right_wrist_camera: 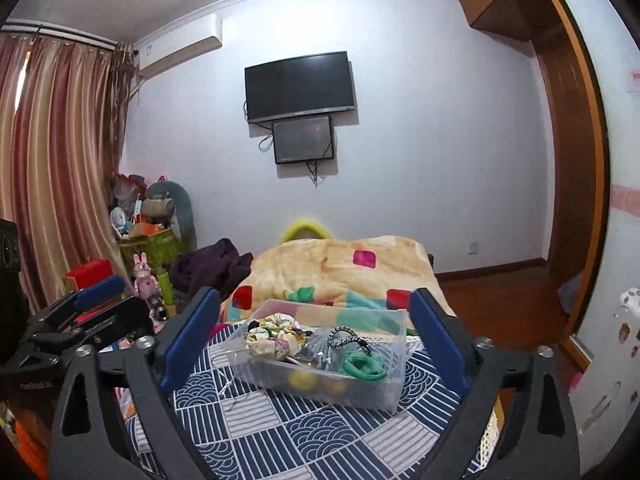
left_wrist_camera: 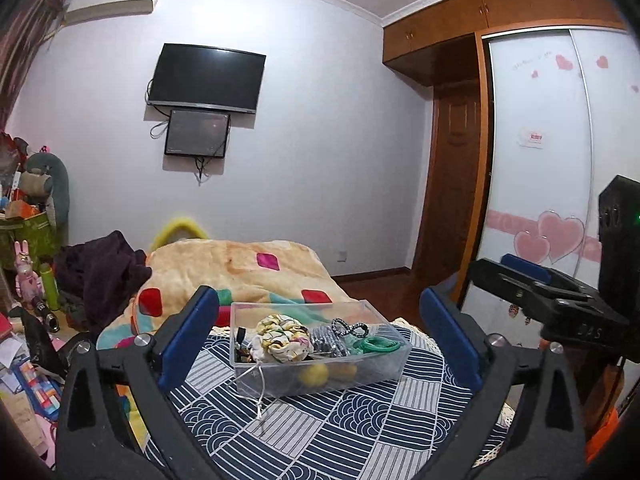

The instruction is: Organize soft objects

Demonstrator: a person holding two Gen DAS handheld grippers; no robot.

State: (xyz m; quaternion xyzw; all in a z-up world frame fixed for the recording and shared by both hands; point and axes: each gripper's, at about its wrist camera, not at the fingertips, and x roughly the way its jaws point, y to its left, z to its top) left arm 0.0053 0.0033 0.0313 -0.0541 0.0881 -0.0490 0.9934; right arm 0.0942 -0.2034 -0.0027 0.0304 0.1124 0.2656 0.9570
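Observation:
A clear plastic box (left_wrist_camera: 384, 374) (right_wrist_camera: 394, 380) stands on a blue-and-white patterned cloth (left_wrist_camera: 320, 432) (right_wrist_camera: 280, 432). In it lie a cream floral scrunchie (left_wrist_camera: 284, 340) (right_wrist_camera: 272, 338), a green coiled hair tie (left_wrist_camera: 378, 345) (right_wrist_camera: 364, 366), a black-and-white beaded tie (left_wrist_camera: 348, 327) (right_wrist_camera: 344, 336) and yellow balls (left_wrist_camera: 314, 374) (right_wrist_camera: 302, 378). A white string (left_wrist_camera: 260, 392) hangs over the box's front wall. My left gripper (left_wrist_camera: 320, 340) is open and empty, just before the box. My right gripper (right_wrist_camera: 316, 340) is open and empty, also before the box. Each gripper shows at the edge of the other's view.
A yellow patchwork blanket (left_wrist_camera: 240, 268) (right_wrist_camera: 340, 264) lies behind the box. A dark purple garment (left_wrist_camera: 100, 264) (right_wrist_camera: 212, 264) lies left of it. Toys and clutter (left_wrist_camera: 28, 280) (right_wrist_camera: 148, 236) fill the left side. A wardrobe (left_wrist_camera: 536, 152) and wooden floor (right_wrist_camera: 500, 304) are on the right.

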